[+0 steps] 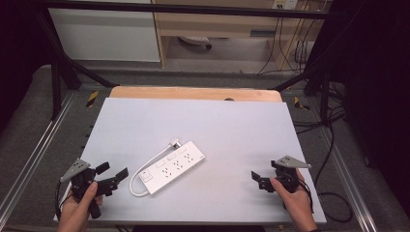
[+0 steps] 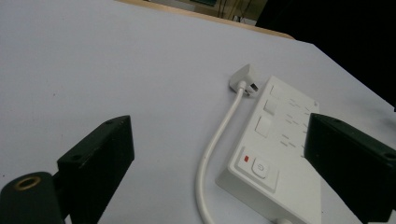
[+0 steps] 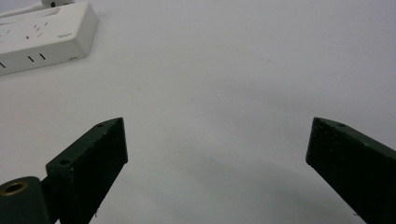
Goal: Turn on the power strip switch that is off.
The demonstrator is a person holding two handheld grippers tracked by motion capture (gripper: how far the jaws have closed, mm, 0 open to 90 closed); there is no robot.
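1. The power strip lies flat on the worktop, slanted, its switch end toward the person and its far end pointing away and to the right.
2. Its white cable leaves the near end of the strip, loops along the strip's left side and ends at the plug, which lies just beside the strip's far end.
3. In the left gripper view the strip's near end shows a round switch with a small red mark beside it.
4. The left tool is near the strip's switch end, to its left, held off it by a hand. Its jaws stand wide apart with nothing between them; they point toward the strip.
5. The right tool is well apart from the strip, on its right, held by the other hand. Its jaws gape too, over bare worktop.
6. Beyond the strip, a wooden edge shows at the worktop's far side.
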